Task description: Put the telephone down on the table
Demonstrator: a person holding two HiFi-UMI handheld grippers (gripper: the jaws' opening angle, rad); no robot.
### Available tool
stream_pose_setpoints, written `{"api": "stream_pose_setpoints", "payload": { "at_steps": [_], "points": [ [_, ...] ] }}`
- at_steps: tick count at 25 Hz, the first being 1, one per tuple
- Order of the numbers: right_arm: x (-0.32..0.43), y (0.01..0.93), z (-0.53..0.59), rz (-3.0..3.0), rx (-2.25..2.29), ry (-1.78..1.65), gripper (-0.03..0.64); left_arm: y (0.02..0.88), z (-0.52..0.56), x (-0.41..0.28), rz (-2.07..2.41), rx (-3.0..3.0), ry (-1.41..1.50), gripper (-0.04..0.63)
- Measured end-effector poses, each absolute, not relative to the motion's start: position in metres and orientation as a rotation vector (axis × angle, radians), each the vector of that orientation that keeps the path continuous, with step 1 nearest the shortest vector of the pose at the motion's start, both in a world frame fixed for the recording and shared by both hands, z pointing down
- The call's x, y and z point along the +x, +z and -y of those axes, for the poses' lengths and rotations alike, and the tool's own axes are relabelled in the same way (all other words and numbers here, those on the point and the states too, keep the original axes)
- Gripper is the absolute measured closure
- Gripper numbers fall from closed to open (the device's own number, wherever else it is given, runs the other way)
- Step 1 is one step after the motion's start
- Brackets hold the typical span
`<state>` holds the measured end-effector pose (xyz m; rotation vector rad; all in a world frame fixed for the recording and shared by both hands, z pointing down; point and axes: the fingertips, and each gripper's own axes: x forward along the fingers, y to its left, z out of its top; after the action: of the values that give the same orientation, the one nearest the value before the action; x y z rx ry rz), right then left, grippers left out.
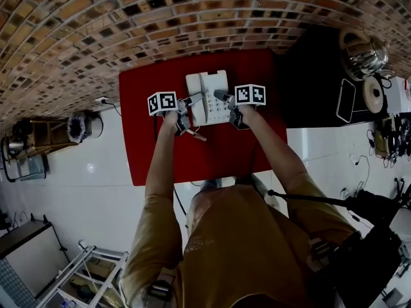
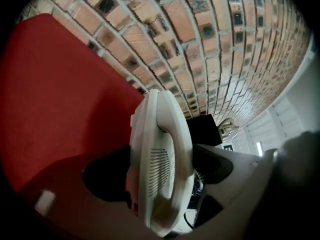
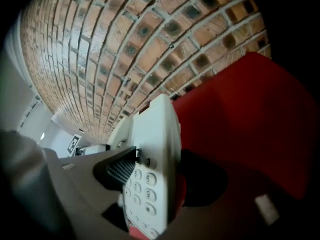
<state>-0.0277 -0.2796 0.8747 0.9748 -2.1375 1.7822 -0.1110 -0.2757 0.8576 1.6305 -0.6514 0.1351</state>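
In the head view the telephone (image 1: 207,82) is being partly covered by the left gripper (image 1: 191,101) and right gripper (image 1: 221,97); its keys are being shown too small to read. In the left gripper view its lower end is being cut off. In the right gripper view the keypad (image 3: 143,190) is being partly hidden by a jaw.

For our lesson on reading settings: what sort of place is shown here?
Probably an indoor workroom or lab rather than a home: a bare brick wall, a red table with a phone at it, and cables trailing over the white floor.
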Motion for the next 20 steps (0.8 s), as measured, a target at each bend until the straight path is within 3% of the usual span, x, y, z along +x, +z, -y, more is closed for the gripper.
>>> {"api": "stream_pose_setpoints", "payload": {
  "at_steps": [8,20],
  "points": [
    [-0.014,0.936,0.276,1.998,1.106,1.691,0.327,0.929,0.269,-0.099,0.7,1.507,0.097,0.199],
    [0.002,0.93,0.284,2.229,1.148,1.617,0.333,0.934,0.262,-0.106,0.921,1.663,0.289,0.169]
  ]
}}
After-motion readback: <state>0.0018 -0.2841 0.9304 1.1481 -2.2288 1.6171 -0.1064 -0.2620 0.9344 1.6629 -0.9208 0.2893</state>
